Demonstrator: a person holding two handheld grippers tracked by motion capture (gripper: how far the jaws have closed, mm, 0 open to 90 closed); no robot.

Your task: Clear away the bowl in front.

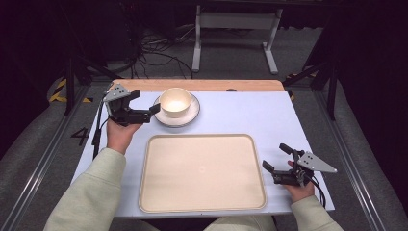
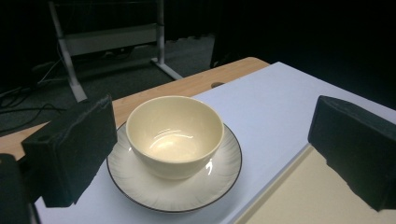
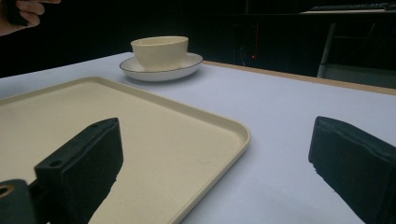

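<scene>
While the tray (image 1: pixel 202 173) lies bare, a bowl (image 1: pixel 174 102) sits on a saucer (image 1: pixel 191 115).

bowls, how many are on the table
1. The cream bowl sits on the dark-rimmed saucer at the table's far side, beyond the empty tray.

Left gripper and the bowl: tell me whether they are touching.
Apart. The left gripper view shows its fingers spread wide, with bare plate and table between them and the bowl.
</scene>
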